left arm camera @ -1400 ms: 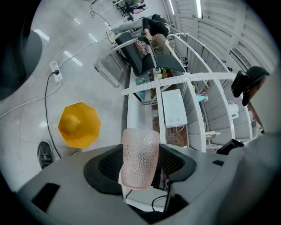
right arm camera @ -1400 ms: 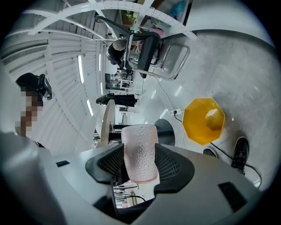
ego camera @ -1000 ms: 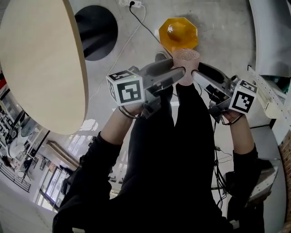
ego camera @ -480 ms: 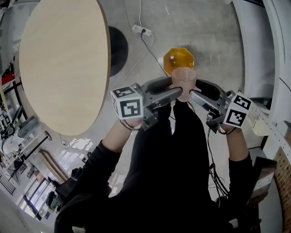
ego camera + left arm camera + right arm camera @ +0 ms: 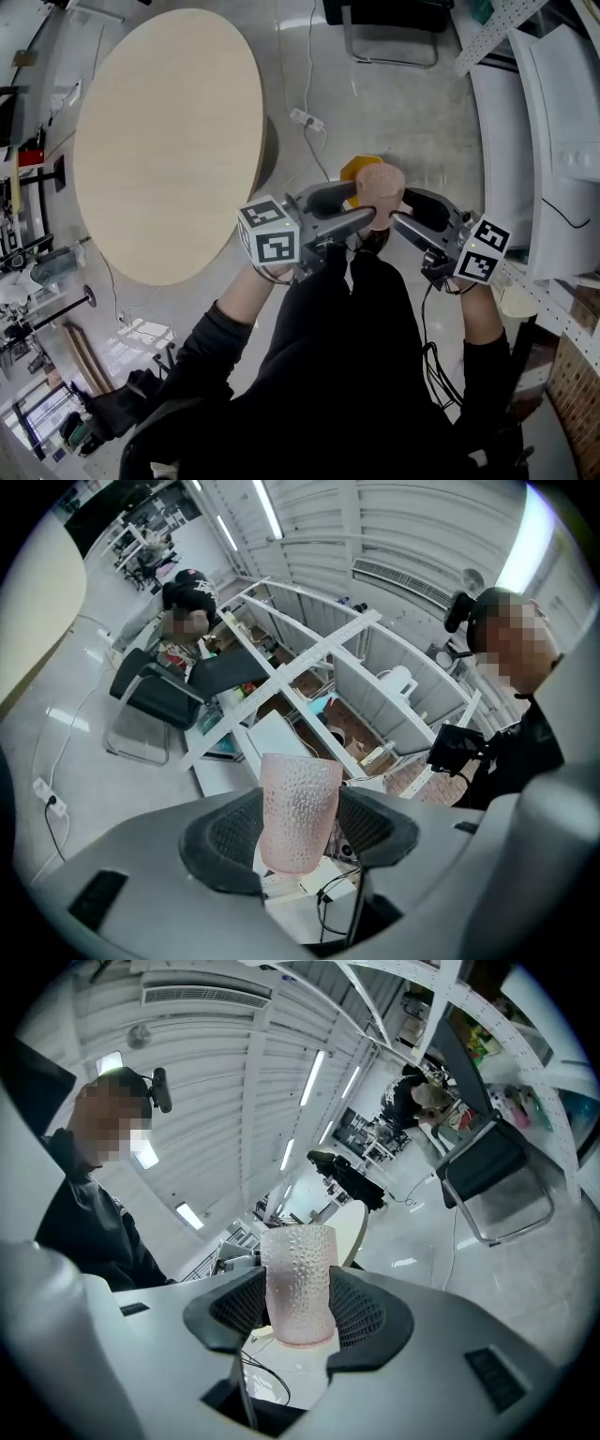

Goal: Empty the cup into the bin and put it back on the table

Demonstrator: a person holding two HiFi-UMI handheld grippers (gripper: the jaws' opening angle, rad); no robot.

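**While the left tongs (image 5: 364,202) and the right tongs (image 5: 400,208) are clamping it, the cup (image 5: 380,183) is hanging over the floor (image 5: 422,103)**

As the person is standing with both arms stretched out in front, the two tongs are meeting on the pink, dimpled cup from opposite sides. The left tongs are coming in from the person's left and the right tongs from the right. In each gripper view the dark ribbed pads are pressing on the cup's wall, one on either side, so both tongs are closed on it. The cup is sitting about upright between the pads in the right gripper view and leaning a little in the left one. I cannot tell from here whether anything is inside it.

The cup is being held in the air, touching neither the floor nor the surface (image 5: 169,141). That round, pale surface is lying well off to the left in the head view. The orange bin (image 5: 354,169) is standing on the floor, and only an edge of it is peeking out from behind the cup and the left tongs. A white cable (image 5: 307,119) is trailing across the floor between the surface and the bin, and a black chair (image 5: 384,14) is standing at the far edge.
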